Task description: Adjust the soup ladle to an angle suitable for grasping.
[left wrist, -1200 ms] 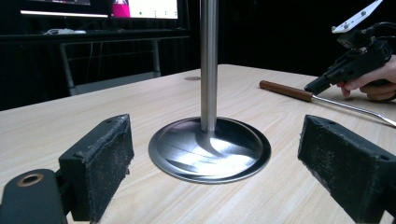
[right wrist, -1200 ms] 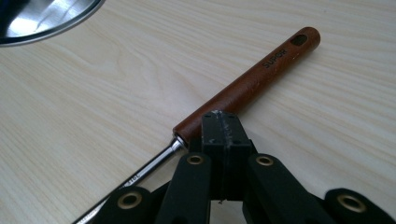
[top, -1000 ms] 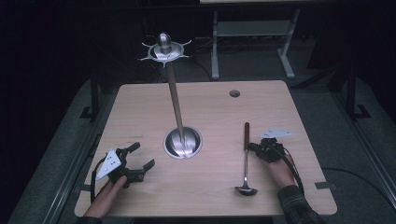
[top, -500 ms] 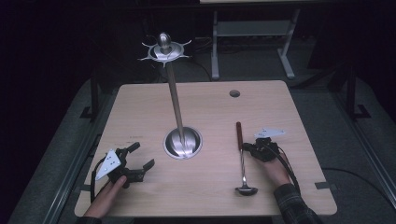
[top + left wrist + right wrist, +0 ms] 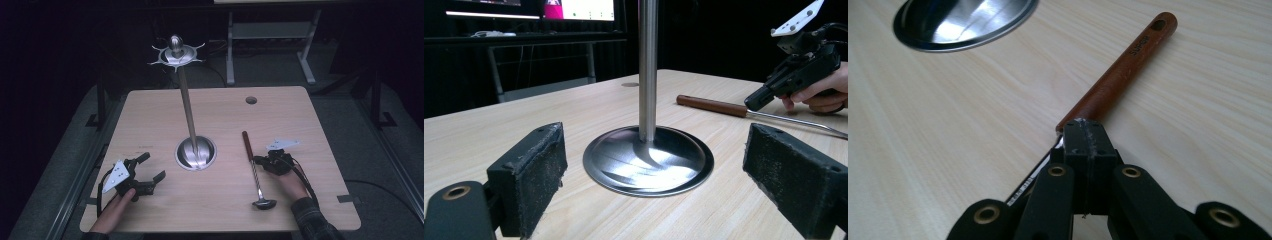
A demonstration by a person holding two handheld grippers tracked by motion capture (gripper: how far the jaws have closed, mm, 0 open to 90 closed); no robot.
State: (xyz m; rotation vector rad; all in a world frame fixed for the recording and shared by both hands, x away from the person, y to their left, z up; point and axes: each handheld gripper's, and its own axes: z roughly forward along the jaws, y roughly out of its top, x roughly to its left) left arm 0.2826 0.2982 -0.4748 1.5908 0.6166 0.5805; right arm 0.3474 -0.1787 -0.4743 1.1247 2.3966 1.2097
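A light wooden bench (image 5: 220,200) is carrying a tall metal stand (image 5: 186,107) whose round, shiny base (image 5: 196,152) is sitting near the middle, with a thin pole rising to a star-shaped top (image 5: 175,54) with hooks. A ladle (image 5: 254,167) is lying flat on the bench to the right of the base, its brown wooden handle (image 5: 246,144) pointing away from the person and its small metal bowl (image 5: 264,204) lying toward the near edge.

The right tool (image 5: 264,162) is sitting against the ladle where the wooden handle meets the metal shaft. In the right gripper view its two black jaws are pressing together at their tips with no gap showing, right at the near end of the handle (image 5: 1120,72); the metal shaft is running under them, so the jaws are lying on the ladle rather than visibly clamping around it. The person's right hand (image 5: 290,182) is holding this tool low, close to the bench top.

The left tool (image 5: 150,167) is resting at the near left part of the bench, well apart from the ladle, with the left hand (image 5: 117,210) behind it. Its jaws are standing wide apart and holding nothing; in the left gripper view the stand's base (image 5: 648,160) is showing between the two pads (image 5: 531,175), farther off, not touching them.
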